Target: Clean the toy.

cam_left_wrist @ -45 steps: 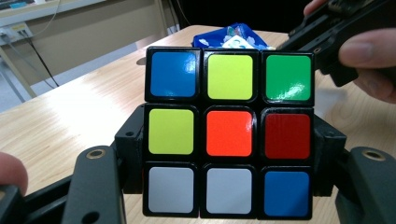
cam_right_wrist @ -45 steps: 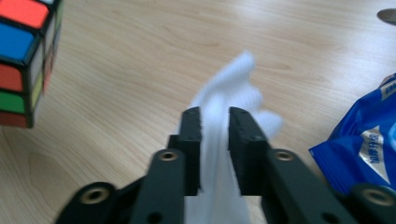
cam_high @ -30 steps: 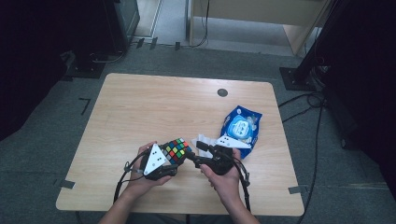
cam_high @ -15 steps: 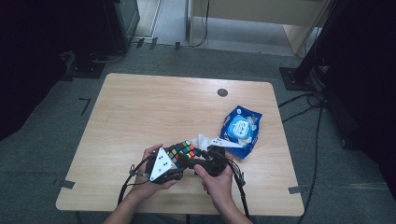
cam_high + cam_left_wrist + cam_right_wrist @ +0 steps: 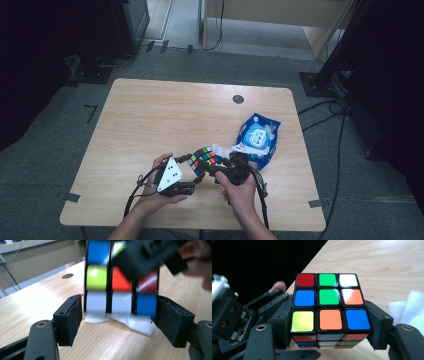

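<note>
- We hold the puzzle cube (image 5: 329, 307) just above the table (image 5: 150, 120), clamped in the right gripper (image 5: 329, 325).
- The left gripper (image 5: 117, 315) has just been opening; its jaws flank the cube's lowest row with a gap showing.
- Judged progress: colours remain mixed, turning unfinished.

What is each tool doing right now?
Left tool: jaws just opened, open either side of the Rubik's cube, not pressing it.
Right tool: shut on the Rubik's cube.
</note>
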### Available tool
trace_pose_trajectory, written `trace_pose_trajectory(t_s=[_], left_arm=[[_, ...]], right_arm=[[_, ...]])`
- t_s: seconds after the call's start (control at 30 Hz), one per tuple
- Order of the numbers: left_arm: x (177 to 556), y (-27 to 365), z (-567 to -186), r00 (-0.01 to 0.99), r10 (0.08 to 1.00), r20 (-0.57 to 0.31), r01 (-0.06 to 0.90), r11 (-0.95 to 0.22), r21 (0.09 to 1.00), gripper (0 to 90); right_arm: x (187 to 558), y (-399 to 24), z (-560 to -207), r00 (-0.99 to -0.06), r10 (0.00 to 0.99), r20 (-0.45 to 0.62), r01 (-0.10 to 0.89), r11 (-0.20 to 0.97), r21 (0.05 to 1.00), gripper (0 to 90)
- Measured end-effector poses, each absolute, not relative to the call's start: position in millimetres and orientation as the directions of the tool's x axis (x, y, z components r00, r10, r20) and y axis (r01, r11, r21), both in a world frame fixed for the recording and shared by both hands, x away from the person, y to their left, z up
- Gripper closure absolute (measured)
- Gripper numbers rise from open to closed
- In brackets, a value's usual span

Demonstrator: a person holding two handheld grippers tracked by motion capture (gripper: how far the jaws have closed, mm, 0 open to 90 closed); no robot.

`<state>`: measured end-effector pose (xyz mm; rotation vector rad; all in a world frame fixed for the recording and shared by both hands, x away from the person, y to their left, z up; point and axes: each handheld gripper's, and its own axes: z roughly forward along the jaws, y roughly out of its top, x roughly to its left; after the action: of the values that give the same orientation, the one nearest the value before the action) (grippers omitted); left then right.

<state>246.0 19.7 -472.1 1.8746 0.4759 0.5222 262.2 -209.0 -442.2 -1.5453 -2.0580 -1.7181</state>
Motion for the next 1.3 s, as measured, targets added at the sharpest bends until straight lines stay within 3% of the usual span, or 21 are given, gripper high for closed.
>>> trace_pose_trajectory(t_s=[0.47, 1.07, 1.3], left_arm=[[246.5, 24.5, -472.7, 0.801, 0.560, 0.213, 0.036, -0.399, 0.916, 29.7], [235.6, 11.4, -468.4, 0.801, 0.532, 0.276, -0.028, -0.428, 0.903, 20.2], [233.0, 9.8, -466.8, 0.807, 0.521, 0.279, -0.044, -0.417, 0.908, 22.2]], right_arm=[[265.7, -216.9, -431.8, -0.536, 0.614, 0.580, 0.711, -0.043, 0.702, 34.3], [267.3, -212.5, -436.5, -0.533, 0.598, 0.599, 0.743, -0.008, 0.669, 34.2], [265.2, -199.9, -442.7, -0.546, 0.604, 0.581, 0.754, 0.052, 0.655, 34.1]])
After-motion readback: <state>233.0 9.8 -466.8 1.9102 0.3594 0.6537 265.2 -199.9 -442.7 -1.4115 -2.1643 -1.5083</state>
